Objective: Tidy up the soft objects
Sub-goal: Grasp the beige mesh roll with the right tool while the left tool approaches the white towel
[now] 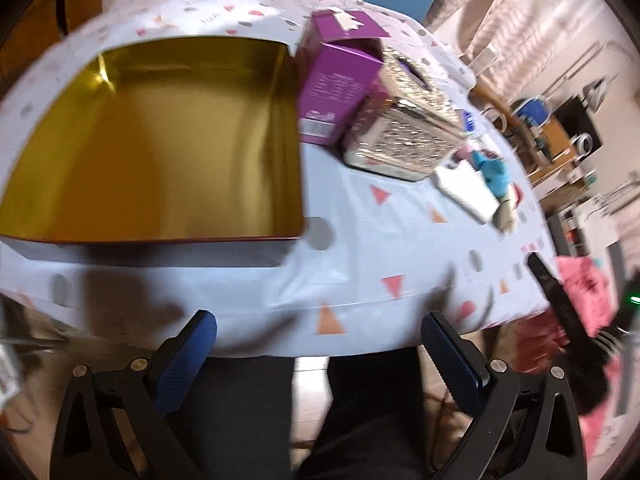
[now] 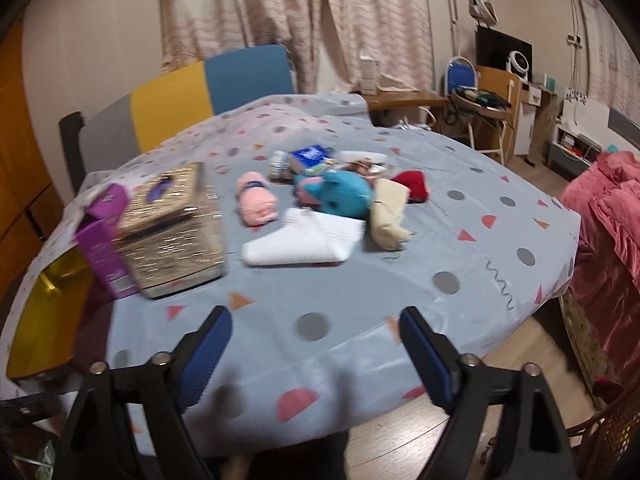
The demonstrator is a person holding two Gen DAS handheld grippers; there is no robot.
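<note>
Now | left gripper (image 1: 319,330) jaws wide, empty | right gripper (image 2: 316,326) jaws wide, empty

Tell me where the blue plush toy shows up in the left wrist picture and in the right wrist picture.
Left wrist view: the blue plush toy sits at the right, partly hidden beyond the white sock.
Right wrist view: the blue plush toy lies mid-table, just beyond the white sock.
Shared landmark: the glittery box leaning against the purple carton.
</note>
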